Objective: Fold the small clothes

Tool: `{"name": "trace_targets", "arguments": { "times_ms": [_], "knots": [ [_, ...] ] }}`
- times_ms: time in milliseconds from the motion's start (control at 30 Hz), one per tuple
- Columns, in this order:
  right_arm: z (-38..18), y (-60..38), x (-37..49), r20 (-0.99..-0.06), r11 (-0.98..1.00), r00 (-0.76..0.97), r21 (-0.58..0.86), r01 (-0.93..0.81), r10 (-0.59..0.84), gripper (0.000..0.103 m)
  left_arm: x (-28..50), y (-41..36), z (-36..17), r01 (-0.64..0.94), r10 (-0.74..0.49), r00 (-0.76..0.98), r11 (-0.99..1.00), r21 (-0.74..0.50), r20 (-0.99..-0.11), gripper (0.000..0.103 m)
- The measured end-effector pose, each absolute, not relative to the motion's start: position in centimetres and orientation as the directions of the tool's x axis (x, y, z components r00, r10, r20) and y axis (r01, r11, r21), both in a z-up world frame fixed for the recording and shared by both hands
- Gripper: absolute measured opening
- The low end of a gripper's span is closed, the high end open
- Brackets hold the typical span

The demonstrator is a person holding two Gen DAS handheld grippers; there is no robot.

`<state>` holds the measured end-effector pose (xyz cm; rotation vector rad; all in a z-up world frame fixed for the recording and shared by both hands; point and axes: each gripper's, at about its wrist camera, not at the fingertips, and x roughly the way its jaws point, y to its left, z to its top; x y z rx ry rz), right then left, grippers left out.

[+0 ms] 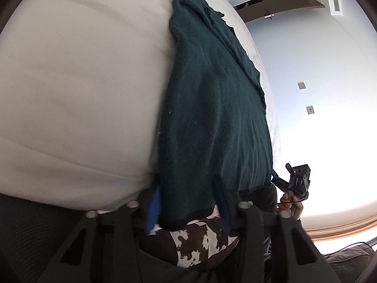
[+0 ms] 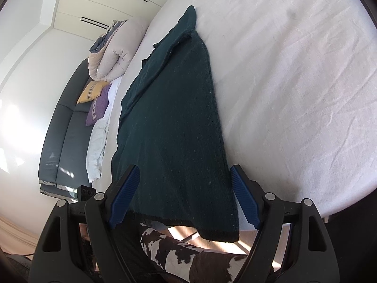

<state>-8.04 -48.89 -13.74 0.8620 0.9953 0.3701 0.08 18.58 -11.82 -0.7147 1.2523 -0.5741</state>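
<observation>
A dark green knit garment (image 1: 212,118) lies stretched out on the white bed (image 1: 70,94), and its near hem hangs over the bed's edge. My left gripper (image 1: 187,208) has its blue pads (image 1: 153,208) close together on the hem's left corner, with cloth filling the gap. In the right wrist view the same garment (image 2: 174,129) runs away from me across the sheet (image 2: 294,94). My right gripper (image 2: 186,197) stands wide open astride the hem's other end, its right pad clear of the cloth. A hand holds that gripper (image 1: 297,176) at the right in the left wrist view.
The person's cow-print trousers (image 2: 169,247) are just below the bed's edge. A folded duvet (image 2: 115,52), a yellow pillow (image 2: 90,92) and a purple pillow (image 2: 97,108) sit at the far end by a dark headboard (image 2: 63,132). Bare sheet spreads right of the garment.
</observation>
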Motion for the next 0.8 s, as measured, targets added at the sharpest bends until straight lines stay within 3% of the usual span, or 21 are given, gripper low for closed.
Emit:
{"name": "trace_targets", "arguments": {
  "times_ms": [67, 500, 800],
  "knots": [
    [-13.6, -48.9, -8.2, -0.585, 0.631, 0.514, 0.768, 0.103, 0.628, 0.078, -0.1, 18.3, -12.1, 0.005, -0.727, 0.228, 0.666, -0.746, -0.647, 0.011],
    [-14.7, -49.6, -9.3, -0.682, 0.686, 0.402, 0.709, 0.162, 0.611, 0.078, -0.7, 17.6, -11.7, 0.009, -0.722, 0.288, 0.659, -0.752, -0.629, 0.008],
    [-17.0, -49.0, -9.3, -0.655, 0.635, 0.355, 0.749, 0.189, 0.667, 0.078, -1.4, 17.9, -11.7, 0.001, -0.728, 0.302, 0.646, -0.763, -0.616, 0.007]
  ]
}}
